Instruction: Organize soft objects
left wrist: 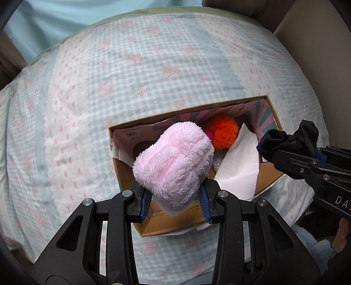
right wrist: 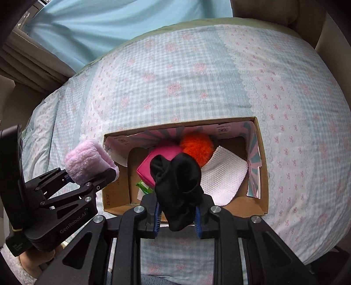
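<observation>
An open cardboard box lies on the bed. Inside it are an orange fluffy ball, a white paper towel, a pink block and a small green packet. My left gripper is shut on a pink plush roll, held above the box's left end. My right gripper is shut on a bunched black sock, above the box's near edge.
The bed carries a pale blue checked quilt with pink flowers. A light blue curtain hangs beyond the bed's far edge. Beige walls or furniture stand at the right. Light blue fleece shows at the lower right.
</observation>
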The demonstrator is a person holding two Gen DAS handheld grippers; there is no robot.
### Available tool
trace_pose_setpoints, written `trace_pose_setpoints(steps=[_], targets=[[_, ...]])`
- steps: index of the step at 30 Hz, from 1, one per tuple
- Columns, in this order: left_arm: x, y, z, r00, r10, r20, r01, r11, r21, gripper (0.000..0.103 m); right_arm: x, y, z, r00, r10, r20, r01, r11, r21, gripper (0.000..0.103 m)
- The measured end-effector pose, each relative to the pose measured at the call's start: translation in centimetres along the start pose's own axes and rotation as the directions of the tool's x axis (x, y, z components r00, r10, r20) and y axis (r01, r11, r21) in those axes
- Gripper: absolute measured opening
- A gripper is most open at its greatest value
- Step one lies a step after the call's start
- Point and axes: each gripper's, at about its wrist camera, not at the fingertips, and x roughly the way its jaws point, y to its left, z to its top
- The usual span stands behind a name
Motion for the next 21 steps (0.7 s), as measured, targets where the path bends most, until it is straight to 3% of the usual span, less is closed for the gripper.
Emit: trace_pose_setpoints(steps=[7,9,10,11,12,13,15,21], targets=[[3.1,0.1,-0.4,0.993,-0.052,-0.108,0.052,0.999,-0.003,0.034,2.6,-0.3,1.2,0.996,0.018,-0.091,-0.013,0.999,0.052,0.022],[3.7,0.2,-0.5,0.987,-0.084,-0.135,0.082,0.996,-0.019,0.046,3.2,-0.6,1.6,0.992,0.032,-0.118,-0.022,0.996,0.084,0.022],[3.9,0.2,-0.6,0.984,-0.105,-0.144,0.101,0.994,-0.033,0.052,3.5,-0.7,1.8,0.99,0.042,-0.136,-0.028,0.994,0.102,0.029],[4.0,0.3,-0.6,0.982,-0.116,-0.149,0.111,0.993,-0.044,0.077,3.8,-1.0,1.9,0.988,0.049,-0.148,-0.031,0.992,0.122,0.033],[4.0,0.3,-0.7,0.982,-0.118,-0.148,0.111,0.992,-0.051,0.103,4.1,-1.2,1.8,0.987,0.057,-0.152,-0.036,0.989,0.141,0.052],[3.8,0.3,-0.8,0.983,-0.123,-0.136,0.116,0.992,-0.055,0.103,4.3,-1.5,1.8,0.986,0.067,-0.15,-0.043,0.987,0.156,0.079],[3.5,0.3,-0.9,0.982,-0.132,-0.133,0.125,0.99,-0.059,0.103,4.4,-2.0,1.8,0.99,0.066,-0.128,-0.04,0.98,0.193,0.103],[3.0,0.2,-1.2,0.985,-0.09,-0.146,0.083,0.995,-0.052,0.103,3.7,-2.9,2.0,0.993,0.043,-0.112,-0.017,0.973,0.229,0.103]])
